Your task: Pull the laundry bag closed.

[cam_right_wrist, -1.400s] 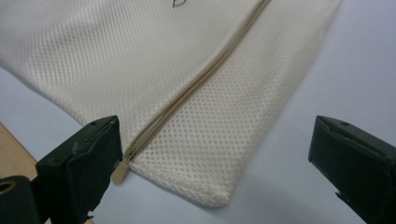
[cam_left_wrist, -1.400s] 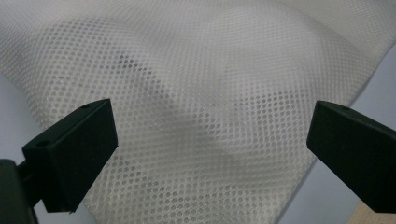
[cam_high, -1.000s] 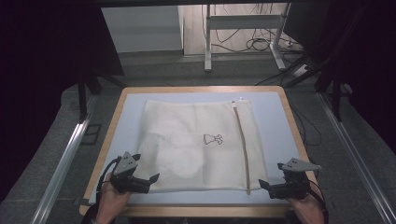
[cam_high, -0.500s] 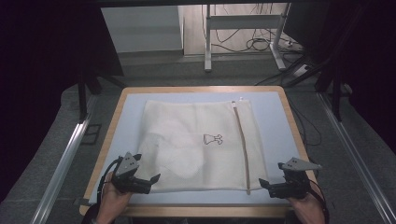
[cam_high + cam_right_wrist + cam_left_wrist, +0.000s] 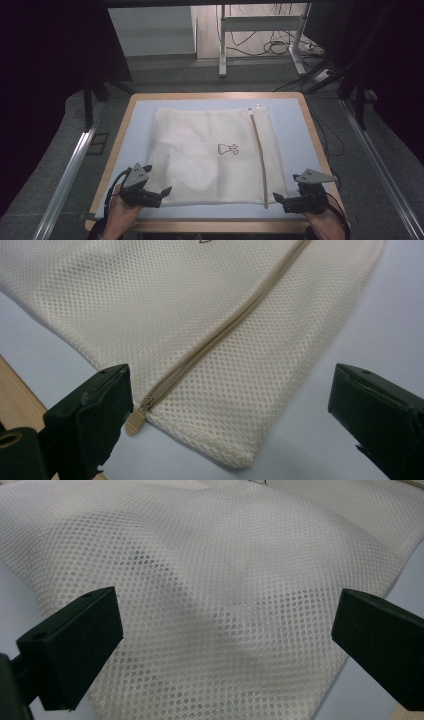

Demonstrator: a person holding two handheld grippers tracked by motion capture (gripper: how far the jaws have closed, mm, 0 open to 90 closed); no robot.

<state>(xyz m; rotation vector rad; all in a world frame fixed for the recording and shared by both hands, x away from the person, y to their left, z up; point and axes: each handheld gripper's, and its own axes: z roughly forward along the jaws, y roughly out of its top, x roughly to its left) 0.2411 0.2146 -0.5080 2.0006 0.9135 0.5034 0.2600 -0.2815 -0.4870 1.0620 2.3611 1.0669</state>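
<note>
Two open claws at the near corners of flat cream mesh zip-up laundry bag (image 5: 212,155) on pale blue table mat (image 5: 295,130): left gripper (image 5: 159,194) jaws wide apart over near-left mesh, right gripper (image 5: 278,200) jaws spread around the near-right corner, beside beige zipper pull (image 5: 135,421). Nothing gripped yet. Likely early stage; zipper (image 5: 259,155) closed along its length, grasping and any opening or folding yet to come.

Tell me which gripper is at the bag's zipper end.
The right gripper: the zipper pull lies by its jaw. The left gripper faces plain mesh of the bag.
</note>
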